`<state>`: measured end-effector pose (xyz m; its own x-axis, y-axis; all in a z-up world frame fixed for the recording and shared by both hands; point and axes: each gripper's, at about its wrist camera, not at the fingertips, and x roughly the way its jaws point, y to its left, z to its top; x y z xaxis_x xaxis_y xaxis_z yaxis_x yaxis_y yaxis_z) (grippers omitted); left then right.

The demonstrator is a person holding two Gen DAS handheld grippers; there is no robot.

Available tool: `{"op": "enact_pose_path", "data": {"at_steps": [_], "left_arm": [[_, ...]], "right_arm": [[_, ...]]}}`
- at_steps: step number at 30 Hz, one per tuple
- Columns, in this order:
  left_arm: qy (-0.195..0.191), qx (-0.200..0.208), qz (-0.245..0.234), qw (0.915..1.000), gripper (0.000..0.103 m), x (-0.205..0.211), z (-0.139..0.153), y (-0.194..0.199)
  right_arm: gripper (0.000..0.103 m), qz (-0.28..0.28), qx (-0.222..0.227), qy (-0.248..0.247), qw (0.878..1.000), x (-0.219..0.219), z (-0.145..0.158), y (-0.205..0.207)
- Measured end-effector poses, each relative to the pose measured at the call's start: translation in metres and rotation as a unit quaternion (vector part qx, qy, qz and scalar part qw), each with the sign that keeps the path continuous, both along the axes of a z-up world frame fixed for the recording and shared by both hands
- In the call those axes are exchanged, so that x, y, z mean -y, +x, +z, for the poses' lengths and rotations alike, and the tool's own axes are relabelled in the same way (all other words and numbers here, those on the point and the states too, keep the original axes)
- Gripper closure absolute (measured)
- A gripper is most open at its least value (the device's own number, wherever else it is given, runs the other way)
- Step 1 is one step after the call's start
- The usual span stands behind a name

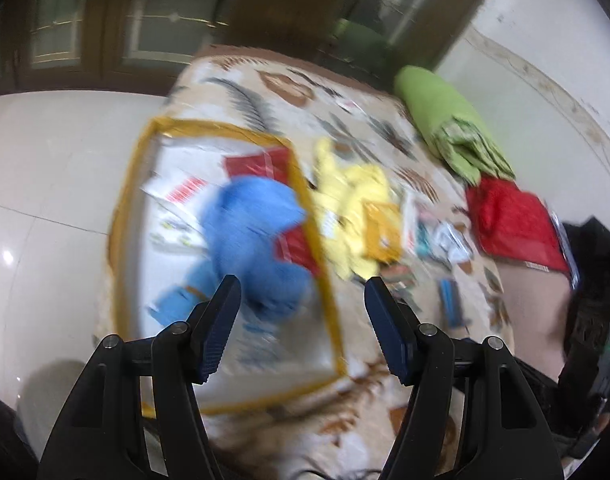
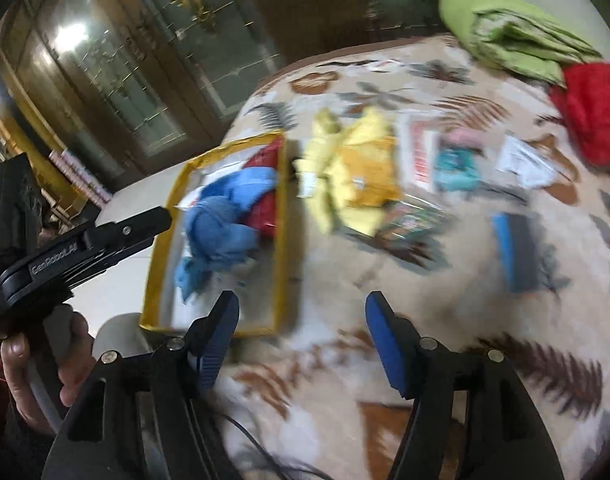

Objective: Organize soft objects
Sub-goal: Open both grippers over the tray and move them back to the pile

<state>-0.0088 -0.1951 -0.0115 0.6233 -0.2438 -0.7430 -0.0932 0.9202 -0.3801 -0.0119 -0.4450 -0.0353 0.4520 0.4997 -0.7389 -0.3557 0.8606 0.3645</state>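
Blue garment [image 1: 249, 240] lies in the yellow-trimmed storage bag [image 1: 323, 280], over red packets [image 1: 261, 162]. Yellow garment [image 1: 353, 208] sits just beside it on the leaf-print blanket [image 1: 385, 420]. Left gripper [image 1: 303, 330] and right gripper [image 2: 303, 336]: jaws wide, empty. Glass-paned doors [image 2: 117, 64] behind.

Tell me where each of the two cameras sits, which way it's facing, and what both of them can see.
Left wrist: sits on the left gripper, facing down along its open fingers at the blue cloth in the yellow-rimmed bin; a forearm shows at right.
Right wrist: sits on the right gripper, facing down over the patterned blanket; the left gripper and the hand holding it show at left.
Shared: bin, blue cloth, yellow cloth, green bundle, red bag.
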Motion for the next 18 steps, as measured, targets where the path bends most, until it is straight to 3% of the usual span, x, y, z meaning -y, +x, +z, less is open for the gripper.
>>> {"op": "enact_pose_path", "data": {"at_steps": [8,18], "left_arm": [[0.021,-0.022,-0.055,0.9980,0.038,0.065,-0.002,0.001],[0.056,-0.023,-0.122,0.9907,0.038,0.118,-0.030,0.035]], "right_arm": [[0.037,-0.041,-0.005,-0.006,0.999,0.063,-0.007,-0.013],[0.038,-0.093,-0.030,0.006,0.995,0.113,-0.038,0.009]]}}
